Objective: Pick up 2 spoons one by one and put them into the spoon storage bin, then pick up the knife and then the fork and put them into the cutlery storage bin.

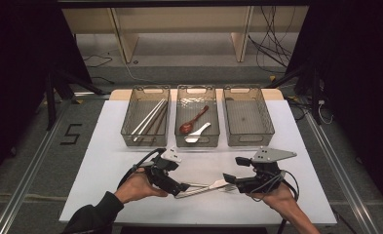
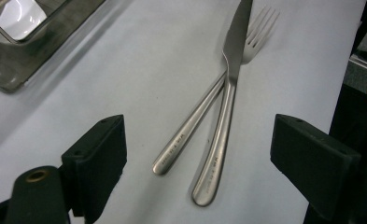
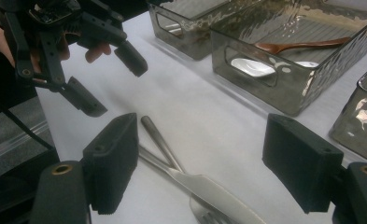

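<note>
your left gripper (image 1: pixel 179 189) sits low over the white table (image 1: pixel 106 161) at the near edge, its jaws spread wide with nothing between the pads; in the left gripper view the handle ends of the knife (image 2: pixel 225 107) and the fork (image 2: pixel 200 116) lie just ahead of the gap, not touched. your right gripper (image 1: pixel 226 181) faces it from the right, jaws also spread wide and pinching nothing, and in the right gripper view the blade of the knife (image 3: pixel 204 189) and the fork handle (image 3: pixel 160 140) lie on the table between and just beyond its pads.

the knife (image 1: pixel 206 186) and fork (image 1: pixel 199 190) lie flat on the table between your 2 grippers, crossed: the knife rests over the fork where the handles meet the heads. handles point left toward your left gripper, blade and tines point right toward your right gripper.

farther from you, 3 clear bins stand in a row. the left bin (image 1: pixel 128 127) holds chopsticks (image 1: pixel 149 119). the middle bin (image 1: pixel 197 142) holds a brown spoon (image 1: pixel 193 120) and a white spoon (image 1: pixel 198 132), lying side by side. the right bin (image 1: pixel 269 127) stands just beside the middle one. all 3 are well apart from the knife and fork.
</note>
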The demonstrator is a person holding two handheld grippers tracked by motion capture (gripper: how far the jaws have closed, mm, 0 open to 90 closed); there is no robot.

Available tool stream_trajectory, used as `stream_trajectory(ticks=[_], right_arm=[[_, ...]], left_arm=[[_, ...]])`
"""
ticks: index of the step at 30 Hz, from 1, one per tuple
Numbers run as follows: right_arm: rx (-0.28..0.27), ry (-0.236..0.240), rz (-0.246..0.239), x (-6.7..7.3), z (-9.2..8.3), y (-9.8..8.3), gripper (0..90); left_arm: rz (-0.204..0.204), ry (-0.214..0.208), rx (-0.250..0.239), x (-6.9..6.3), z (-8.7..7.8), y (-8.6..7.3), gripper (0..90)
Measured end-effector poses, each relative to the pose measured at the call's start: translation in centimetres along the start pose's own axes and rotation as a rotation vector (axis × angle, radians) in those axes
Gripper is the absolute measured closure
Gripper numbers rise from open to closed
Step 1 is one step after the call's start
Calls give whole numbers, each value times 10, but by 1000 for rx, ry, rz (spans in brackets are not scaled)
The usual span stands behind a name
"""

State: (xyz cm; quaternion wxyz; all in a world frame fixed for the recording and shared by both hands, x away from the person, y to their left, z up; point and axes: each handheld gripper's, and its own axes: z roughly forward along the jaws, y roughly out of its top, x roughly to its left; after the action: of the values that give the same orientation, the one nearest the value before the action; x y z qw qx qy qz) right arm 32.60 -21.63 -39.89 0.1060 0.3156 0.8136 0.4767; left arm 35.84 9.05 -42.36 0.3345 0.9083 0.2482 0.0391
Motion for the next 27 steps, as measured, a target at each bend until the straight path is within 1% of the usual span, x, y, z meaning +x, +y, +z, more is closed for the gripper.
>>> stream_trajectory(ticks=[1,2,4,8,9,11,13,14,17,20,23,27], right_arm=[[1,-1,-1,0,0,0,277],[2,-1,-1,0,0,0,277],[1,-2,-1,0,0,0,277],[1,-1,0,0,0,0,277],[2,-1,-1,1,0,0,277],[3,1,-2,1,1,0,277],[3,1,-3,1,1,0,276],[4,1,-3,1,1,0,276],[6,1,0,1,1,-1,276],[11,4,-1,1,1,-1,276],[13,5,-4,2,2,-1,276],[20,9,-7,2,3,-1,274]], left_arm=[[-3,3,0,-1,0,-1,182],[6,3,7,-1,0,-2,182],[7,6,9,-2,-2,-4,180],[3,13,11,-1,-5,-9,180],[-5,14,5,-1,-5,-10,180],[2,14,9,0,-8,-12,180],[-6,14,5,-1,-9,-14,179],[0,16,8,-1,-10,-14,178],[1,30,16,0,-12,-18,174],[-8,38,11,2,-16,-22,174],[-25,46,-6,3,-19,-25,174],[-37,52,-21,4,-22,-27,169]])
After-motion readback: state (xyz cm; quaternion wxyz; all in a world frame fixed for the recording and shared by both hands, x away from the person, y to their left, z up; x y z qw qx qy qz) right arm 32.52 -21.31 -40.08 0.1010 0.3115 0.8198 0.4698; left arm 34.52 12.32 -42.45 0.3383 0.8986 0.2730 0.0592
